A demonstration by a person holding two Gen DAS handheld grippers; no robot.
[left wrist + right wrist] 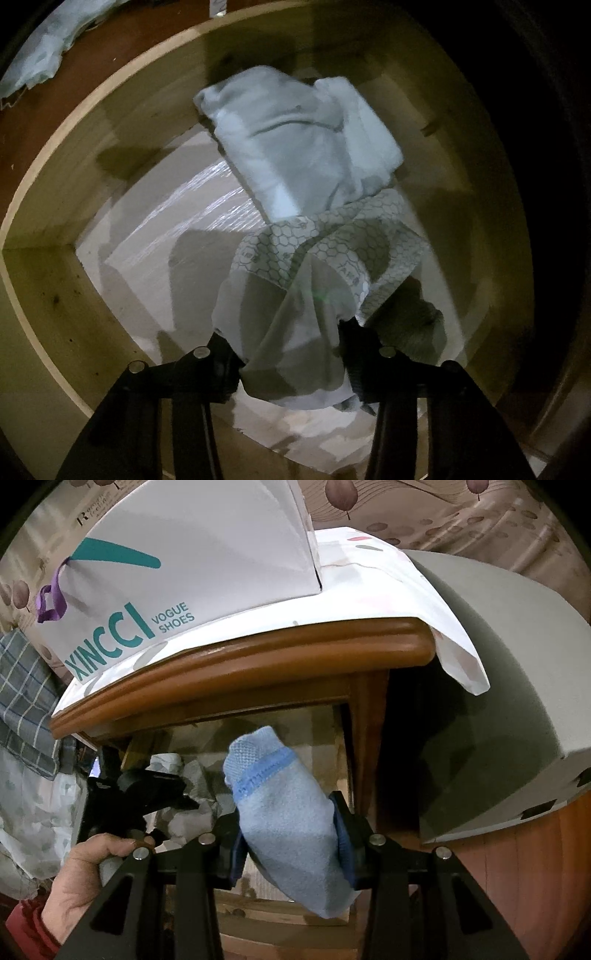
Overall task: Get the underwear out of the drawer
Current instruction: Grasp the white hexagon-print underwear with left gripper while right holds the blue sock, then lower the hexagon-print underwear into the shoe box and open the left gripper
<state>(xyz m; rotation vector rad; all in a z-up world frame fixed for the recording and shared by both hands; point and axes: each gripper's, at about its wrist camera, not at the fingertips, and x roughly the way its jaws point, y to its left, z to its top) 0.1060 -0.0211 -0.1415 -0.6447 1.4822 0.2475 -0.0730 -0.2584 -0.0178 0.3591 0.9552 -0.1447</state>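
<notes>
Soft, light white honeycomb-print cotton underwear (314, 273) bunches in the clamped left tool (290, 347), lower centre; the right tool (291, 834) pinches a blue knit garment (284, 812).

Pale hexagon-print underwear (295, 306) bunched inside the wooden drawer (48, 280); blue underwear (291, 823) lifted outside

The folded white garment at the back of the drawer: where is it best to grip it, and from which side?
Probably grip the folded white garment at its near left edge, coming from above over the bare drawer floor. That edge lies free, while its lower part touches the patterned underwear held by the left gripper.
</notes>
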